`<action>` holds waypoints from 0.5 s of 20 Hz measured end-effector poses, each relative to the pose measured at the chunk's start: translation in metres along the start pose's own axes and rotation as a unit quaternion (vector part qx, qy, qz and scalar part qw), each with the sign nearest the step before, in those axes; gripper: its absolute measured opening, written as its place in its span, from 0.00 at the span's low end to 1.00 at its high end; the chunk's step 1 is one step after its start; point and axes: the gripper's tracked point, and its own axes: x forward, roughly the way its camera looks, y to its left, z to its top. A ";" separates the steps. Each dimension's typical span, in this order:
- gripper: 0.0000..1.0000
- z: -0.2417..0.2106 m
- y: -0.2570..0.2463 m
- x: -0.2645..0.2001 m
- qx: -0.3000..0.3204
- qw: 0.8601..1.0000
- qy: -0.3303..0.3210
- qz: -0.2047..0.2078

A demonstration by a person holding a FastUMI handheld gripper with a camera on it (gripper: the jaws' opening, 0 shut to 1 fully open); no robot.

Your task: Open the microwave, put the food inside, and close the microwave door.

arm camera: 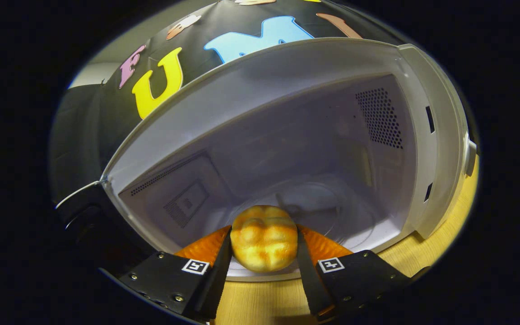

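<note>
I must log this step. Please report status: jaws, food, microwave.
Gripper shut on bread roll. Roll at microwave opening, above the front edge, turntable just ahead. Door open, nothing in the way.

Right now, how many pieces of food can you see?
1: a bun held between the gripper fingers, at the open microwave mouth, just short of the turntable. The bun may hide part of the floor behind it.
</note>
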 end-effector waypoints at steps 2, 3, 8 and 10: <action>0.73 -0.001 -0.005 0.009 -0.011 1.000 -0.002 -0.015; 0.73 -0.003 -0.007 0.012 -0.014 1.000 -0.001 -0.019; 0.91 -0.001 -0.014 0.007 -0.031 0.999 0.001 -0.030; 0.98 0.008 -0.009 -0.001 -0.047 0.999 -0.008 -0.024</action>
